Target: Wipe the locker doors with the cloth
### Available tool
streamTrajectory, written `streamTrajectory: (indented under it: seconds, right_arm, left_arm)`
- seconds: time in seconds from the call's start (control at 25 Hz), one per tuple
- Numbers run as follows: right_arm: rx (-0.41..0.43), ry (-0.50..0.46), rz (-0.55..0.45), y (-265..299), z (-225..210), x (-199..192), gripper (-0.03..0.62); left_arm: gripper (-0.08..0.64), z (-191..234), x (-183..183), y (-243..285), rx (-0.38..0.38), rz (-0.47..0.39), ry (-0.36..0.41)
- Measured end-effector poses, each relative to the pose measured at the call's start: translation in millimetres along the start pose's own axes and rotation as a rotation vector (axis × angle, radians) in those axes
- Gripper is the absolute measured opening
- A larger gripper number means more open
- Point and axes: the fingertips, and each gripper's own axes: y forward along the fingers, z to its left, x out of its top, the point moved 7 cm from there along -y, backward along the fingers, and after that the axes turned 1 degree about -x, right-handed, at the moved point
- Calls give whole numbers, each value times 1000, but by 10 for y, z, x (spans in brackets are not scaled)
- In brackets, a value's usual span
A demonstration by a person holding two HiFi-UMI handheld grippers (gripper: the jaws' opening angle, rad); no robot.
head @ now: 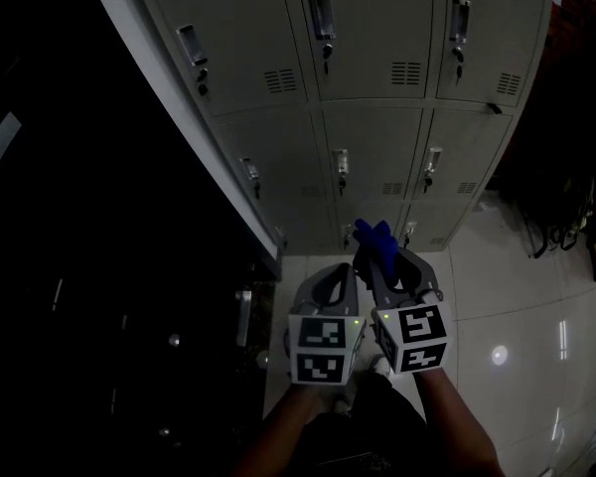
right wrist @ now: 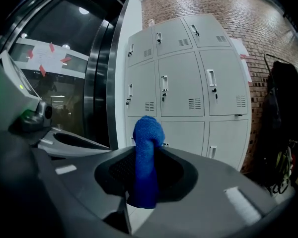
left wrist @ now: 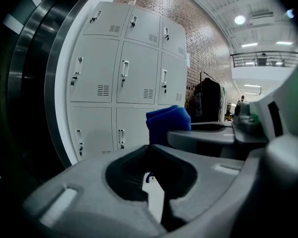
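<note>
lower centre | left gripper (head: pixel 342 272) and right gripper (head: pixel 381 258) showing as grey moulded shells | cubes (head: pixel 325 351) carrying black-and-white square markers | tiny green lights (head: pixel 359 318) glowing at cube tops

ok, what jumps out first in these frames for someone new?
The bright blue terry cloth, pinched upright in the right hand-held gripper, is the only strong colour in view. Ahead of it stands a bank of pale grey metal locker doors, all closed, against a red brick wall. The left hand-held gripper, next to the right one, holds nothing.
</note>
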Motion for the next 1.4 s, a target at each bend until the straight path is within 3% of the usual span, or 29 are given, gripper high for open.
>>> streamTrajectory:
  seconds: [0.4,0.64,1.4]
  right_arm:
    - [72,-18,-66,910,-639,233,84]
    - [118,-45,-81,1484,-744,233,84]
    - [58,-113,-183,3159,-745,394,84]
  left_arm:
    - [3,282,464,930,99,-13,29]
    - [3,557,598,1236,153,-59,-13]
    - [3,1610,590,2269,99,-93,19]
